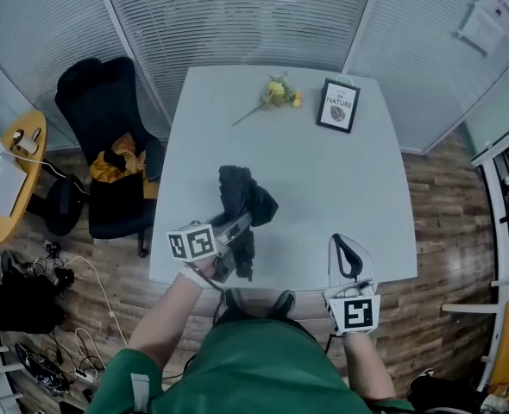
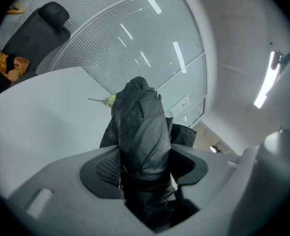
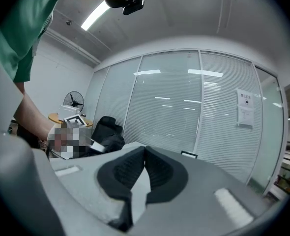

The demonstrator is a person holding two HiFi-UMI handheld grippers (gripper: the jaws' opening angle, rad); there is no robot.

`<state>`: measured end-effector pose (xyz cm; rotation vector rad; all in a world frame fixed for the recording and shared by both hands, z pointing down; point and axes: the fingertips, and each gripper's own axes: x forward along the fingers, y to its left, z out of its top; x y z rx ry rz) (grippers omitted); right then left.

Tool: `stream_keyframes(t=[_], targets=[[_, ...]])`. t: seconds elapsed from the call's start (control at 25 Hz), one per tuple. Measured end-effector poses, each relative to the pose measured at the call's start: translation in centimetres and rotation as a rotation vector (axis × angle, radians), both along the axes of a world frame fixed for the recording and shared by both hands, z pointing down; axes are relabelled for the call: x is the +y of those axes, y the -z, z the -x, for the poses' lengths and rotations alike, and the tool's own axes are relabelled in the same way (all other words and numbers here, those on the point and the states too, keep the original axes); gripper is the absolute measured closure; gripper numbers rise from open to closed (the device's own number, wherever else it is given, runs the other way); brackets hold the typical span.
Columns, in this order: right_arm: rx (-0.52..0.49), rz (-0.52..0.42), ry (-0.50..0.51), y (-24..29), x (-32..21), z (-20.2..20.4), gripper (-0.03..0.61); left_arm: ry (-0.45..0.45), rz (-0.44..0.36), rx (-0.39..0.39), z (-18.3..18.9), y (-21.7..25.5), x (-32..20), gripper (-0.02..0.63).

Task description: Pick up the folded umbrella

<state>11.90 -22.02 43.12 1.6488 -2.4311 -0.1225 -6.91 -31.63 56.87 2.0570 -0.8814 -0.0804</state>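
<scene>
White table [image 1: 323, 179], blind-lined glass office. Left gripper [image 1: 235, 229] clamped across the folded umbrella [image 1: 241, 198] above the near edge, apparently off the tabletop. Its long axis runs out along the jaws. Right gripper [image 1: 348, 250] closed, empty, well apart.

Ceiling strip lights [image 3: 98, 14] give bright, even light, and their reflections streak the glass wall [image 2: 145, 53] in the left gripper view. From the head view the white desk [image 1: 341, 188] looks flat and almost shadowless, while the black umbrella [image 1: 241, 198] shows little detail. Every view bows straight lines toward its edges. Both gripper views have black corners, and the grey parts nearest the lens are soft.
</scene>
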Motion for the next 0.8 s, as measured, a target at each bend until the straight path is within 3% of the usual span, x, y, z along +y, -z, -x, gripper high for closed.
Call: stream_keyframes(t=[0.24, 0.44, 0.68, 0.8], targets=[[0.012, -0.003, 0.027, 0.2, -0.7, 0.4, 0.577, 0.03, -0.115, 0.119, 0.2, 7.6, 1.2, 0.331], [0.006, -0.064, 0.056, 2.3, -1.1, 2.0, 0.577, 0.056, -0.226, 0.174, 1.4, 13.4, 2.3, 0.331], [-0.016, -0.119, 0.085, 5.2, -2.7, 2.7, 0.577, 0.093, -0.381, 0.144, 3.3, 19.6, 3.1, 0.33], [-0.002, -0.14, 0.105, 6.3, -4.3, 3.5, 0.577, 0.12, -0.48, 0.093, 5.0, 22.1, 2.3, 0.33]])
